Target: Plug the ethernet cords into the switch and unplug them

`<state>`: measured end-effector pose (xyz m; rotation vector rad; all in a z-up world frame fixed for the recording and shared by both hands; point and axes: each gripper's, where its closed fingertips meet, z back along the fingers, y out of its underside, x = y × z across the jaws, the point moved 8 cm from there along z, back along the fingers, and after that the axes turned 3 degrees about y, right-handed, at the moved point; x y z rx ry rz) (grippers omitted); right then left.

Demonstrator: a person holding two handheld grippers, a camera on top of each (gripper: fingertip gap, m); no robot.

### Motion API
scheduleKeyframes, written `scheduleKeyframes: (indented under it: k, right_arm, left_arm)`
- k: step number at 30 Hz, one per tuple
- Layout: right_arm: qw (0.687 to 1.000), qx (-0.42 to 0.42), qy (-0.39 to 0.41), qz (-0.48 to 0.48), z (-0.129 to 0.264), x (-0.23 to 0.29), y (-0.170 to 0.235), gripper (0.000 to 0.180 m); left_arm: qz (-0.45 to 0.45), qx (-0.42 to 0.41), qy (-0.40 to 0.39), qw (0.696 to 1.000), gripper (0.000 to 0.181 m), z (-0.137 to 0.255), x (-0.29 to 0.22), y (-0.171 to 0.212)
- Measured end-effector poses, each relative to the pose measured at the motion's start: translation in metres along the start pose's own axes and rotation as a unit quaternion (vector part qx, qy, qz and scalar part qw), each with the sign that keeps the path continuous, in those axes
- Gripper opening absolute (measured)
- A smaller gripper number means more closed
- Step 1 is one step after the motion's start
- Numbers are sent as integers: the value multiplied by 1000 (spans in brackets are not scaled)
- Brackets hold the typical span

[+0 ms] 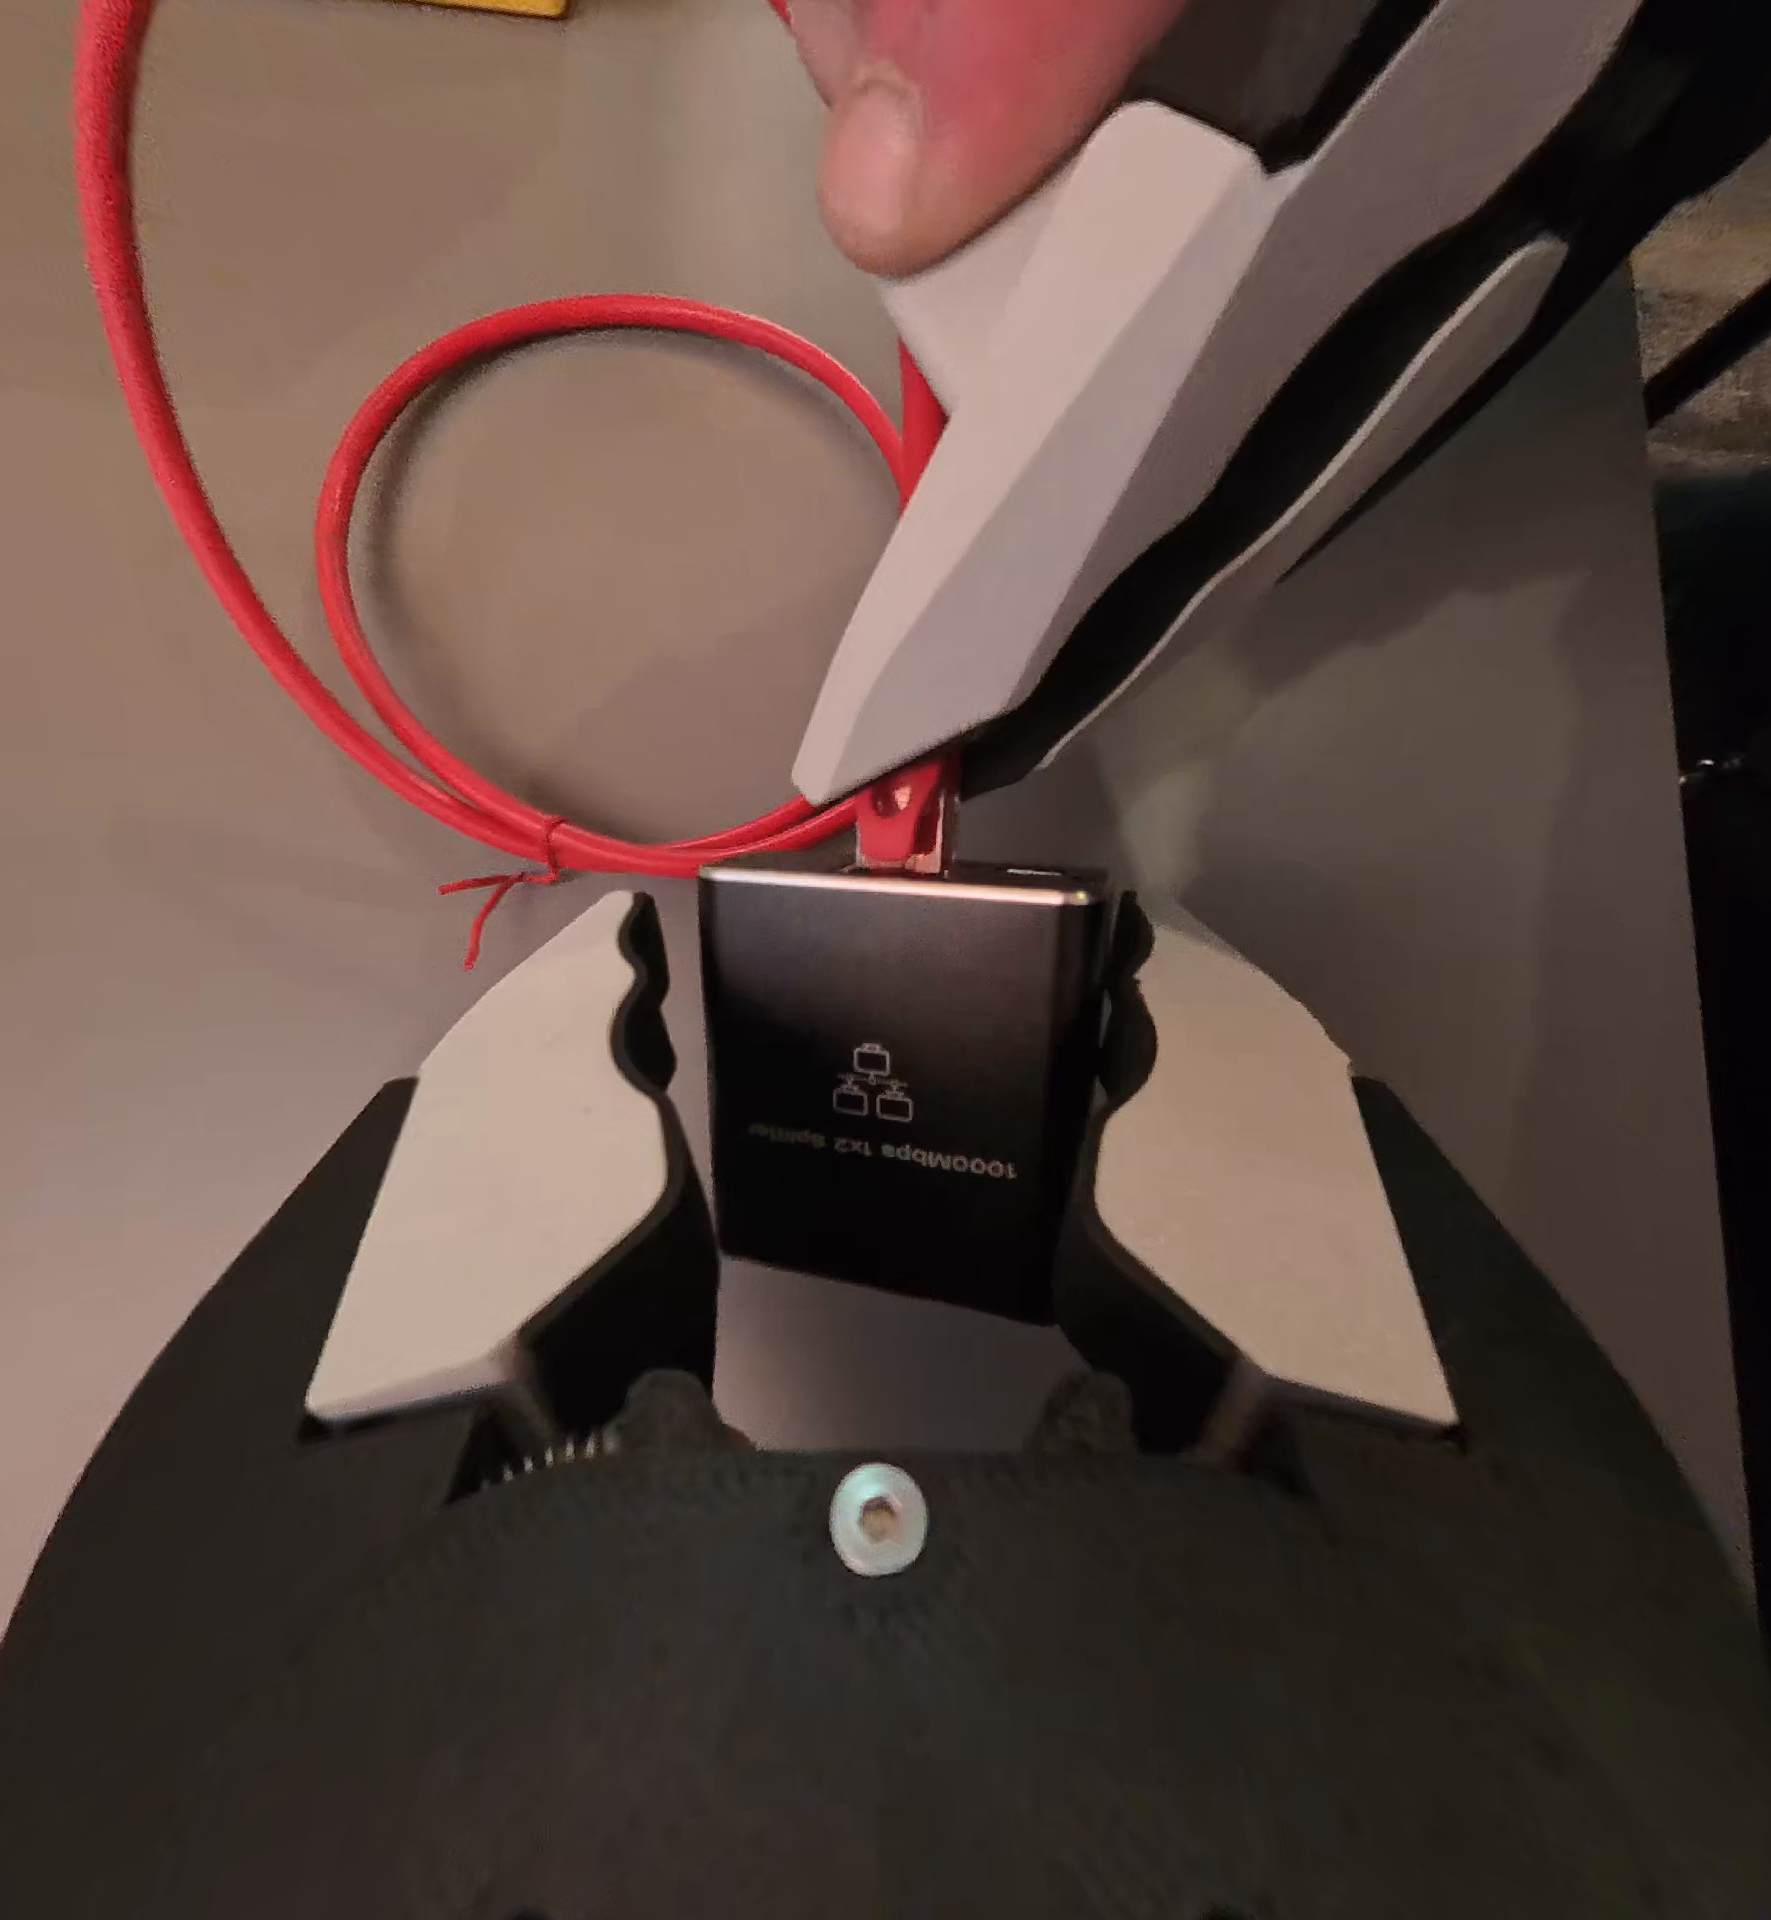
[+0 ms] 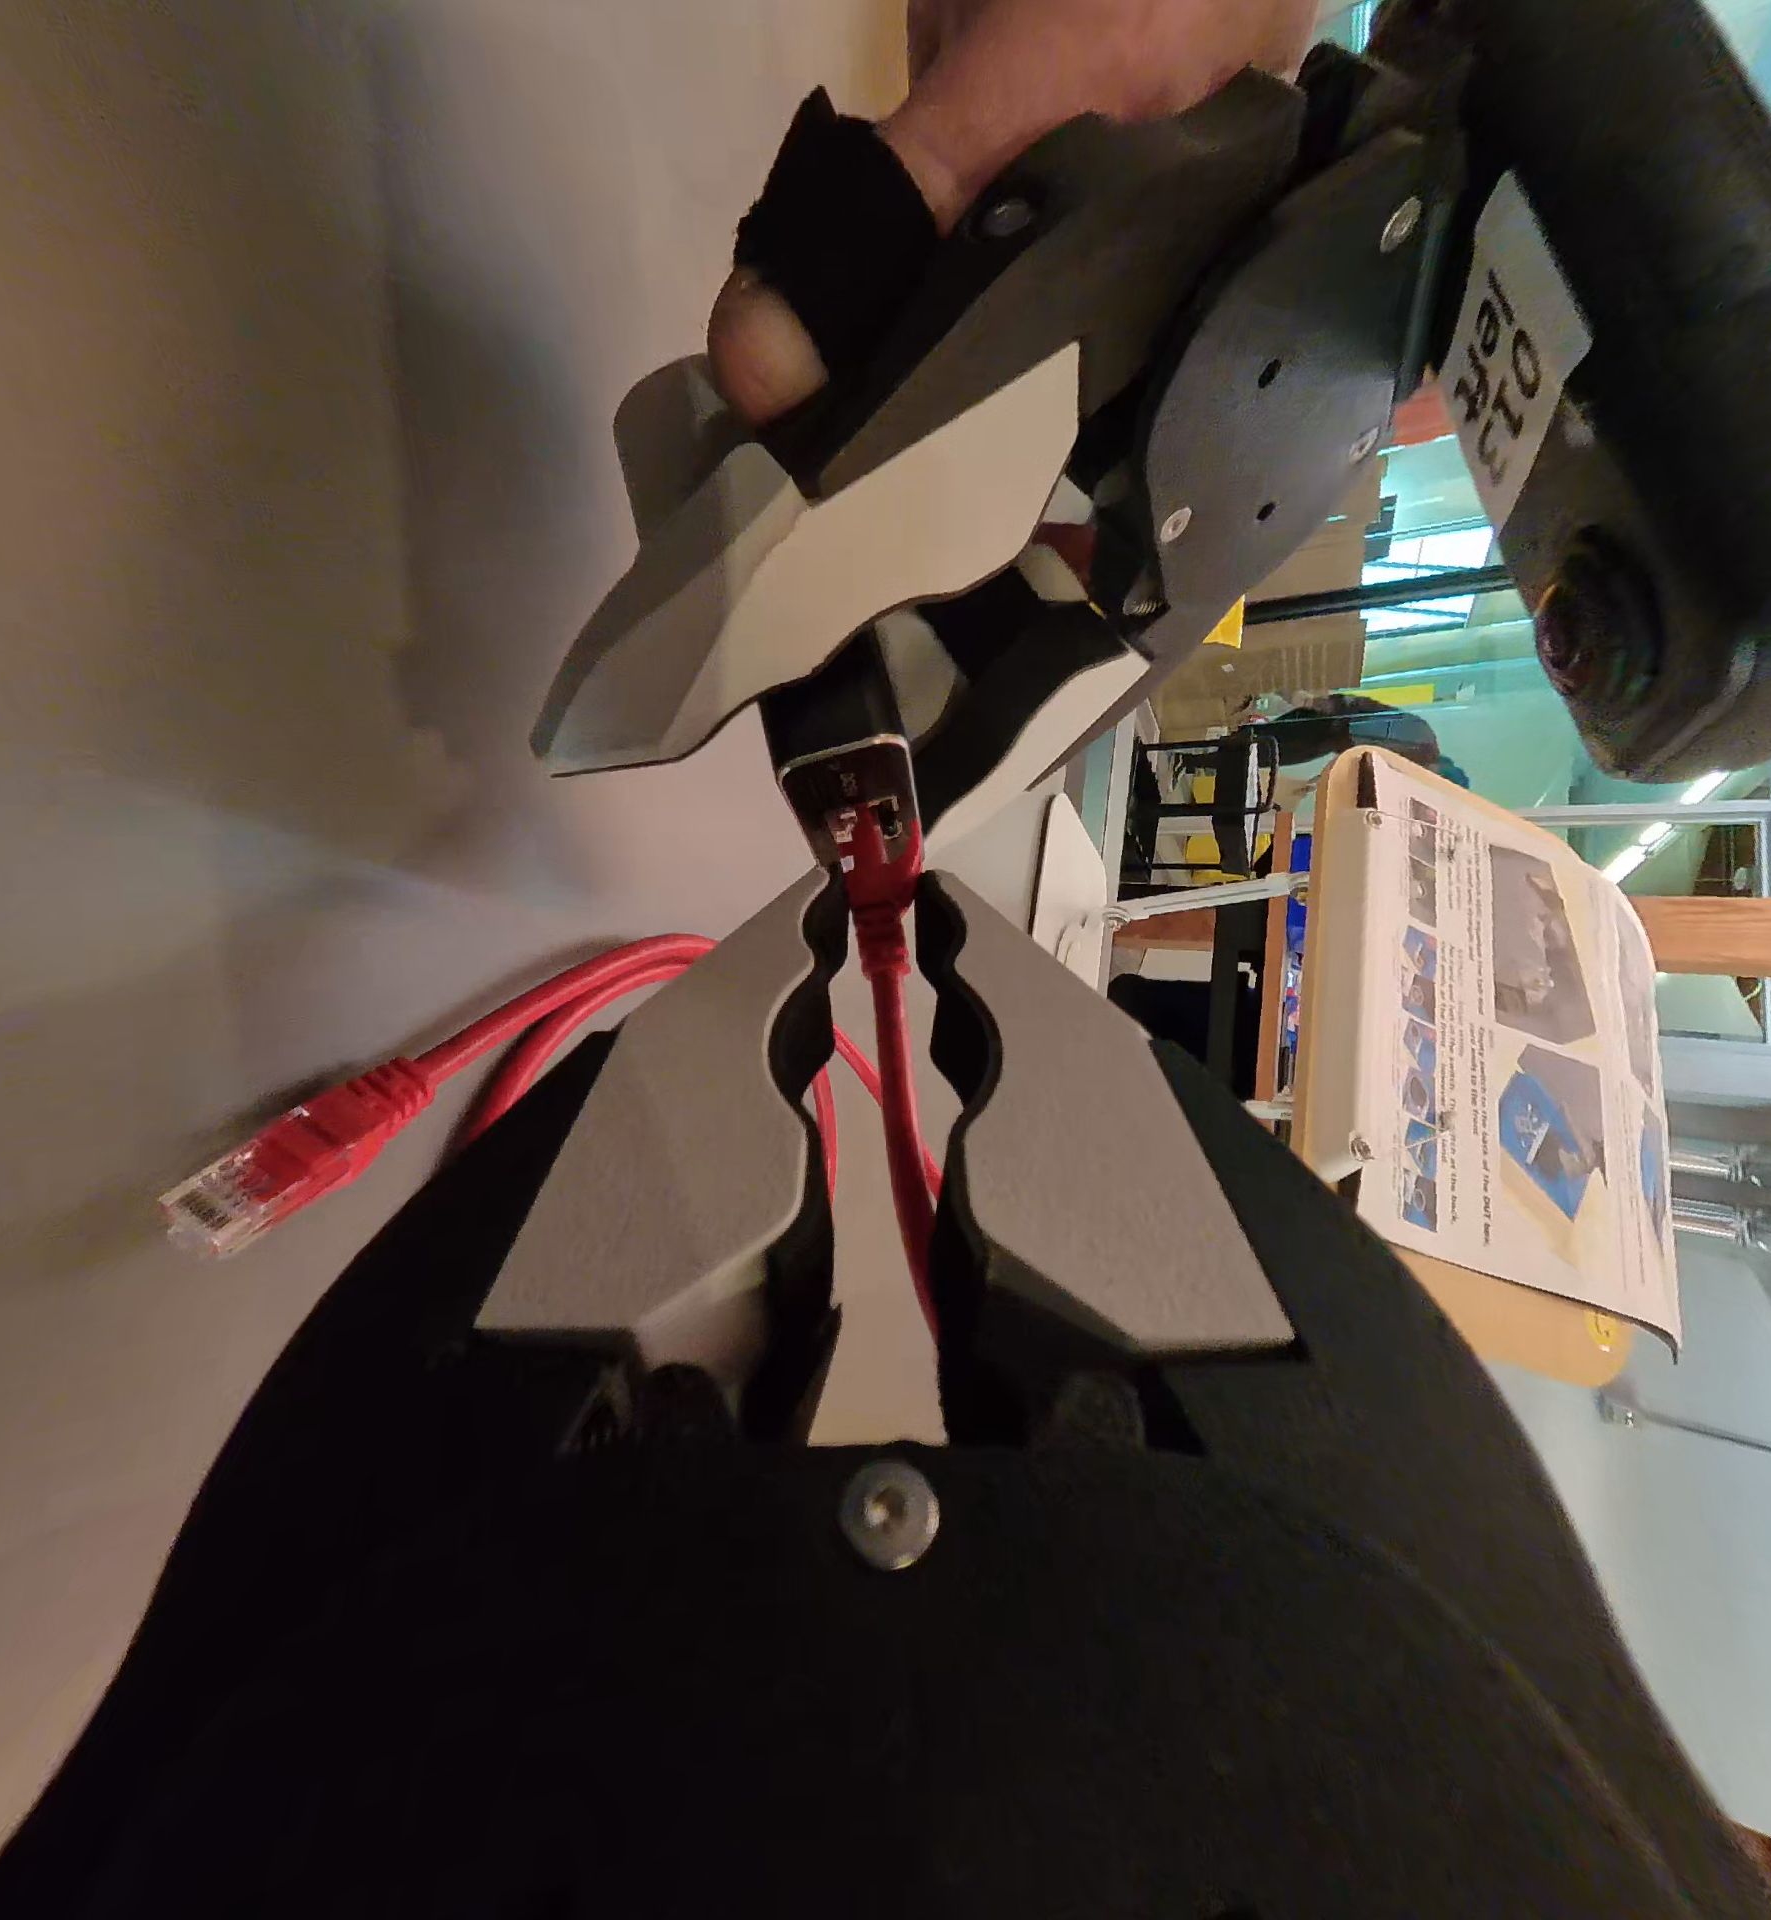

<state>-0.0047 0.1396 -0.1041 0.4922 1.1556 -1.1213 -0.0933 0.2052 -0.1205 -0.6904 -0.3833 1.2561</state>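
Jaws, left gripper (image 1: 886, 935): I see them clamped on the black switch (image 1: 896, 1081), one finger on each side.
Jaws, right gripper (image 2: 876, 894): pinching the red ethernet cord (image 2: 891, 997) just behind its plug — the plug sits in the switch's port.
Cord: its slack loops on the grey table (image 1: 237, 1039); the free connector (image 2: 268, 1174) lies apart.

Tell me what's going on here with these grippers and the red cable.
A person works two handheld grippers. The left gripper is shut on a small black box-shaped switch. The right gripper is closed around a red ethernet cord just behind its red plug, which sits in one of the switch's ports. The cord's other plug lies loose on the grey table.
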Motion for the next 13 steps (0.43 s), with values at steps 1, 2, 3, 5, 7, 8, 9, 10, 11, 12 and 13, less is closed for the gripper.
scheduleKeyframes:
  k: [1,2,3,5,7,8,9,10,11,12,13]
  right_arm:
    - [1000,-3,0,1,0,0,0,11]
    - [1000,-5,0,0,1,0,-1,11]
    - [1000,-6,0,0,1,1,-1,11]
    - [1000,-11,-5,1,1,3,-1,11]
    - [1000,-10,-7,-1,0,5,-1,11]
    - [1000,-11,-8,-4,-1,5,-1,11]
    - [1000,-11,-8,-7,-2,6,0,11]
    - [1000,-11,-8,-10,-3,7,1,12]
    - [1000,-16,-10,-16,-2,7,2,16]
    - [999,-26,-16,-30,-1,5,2,20]
    - [998,-36,-25,-52,0,3,3,23]
  left_arm:
    - [0,0,8,1000,80,-1,-1,0]
    - [-4,1,12,1000,77,-2,-2,0]
    - [-10,3,15,1000,76,-3,-3,0]
    - [-21,14,17,1000,75,-5,-5,1]
    - [-19,21,18,999,75,-7,-4,2]
    - [-16,23,20,999,75,-7,-3,3]
    - [-13,23,20,999,75,-8,-2,3]
    - [-6,22,24,999,75,-8,-1,4]
    - [-1,24,28,999,74,-9,0,5]
    - [0,24,30,999,74,-9,2,6]
    - [4,21,35,999,74,-8,4,6]
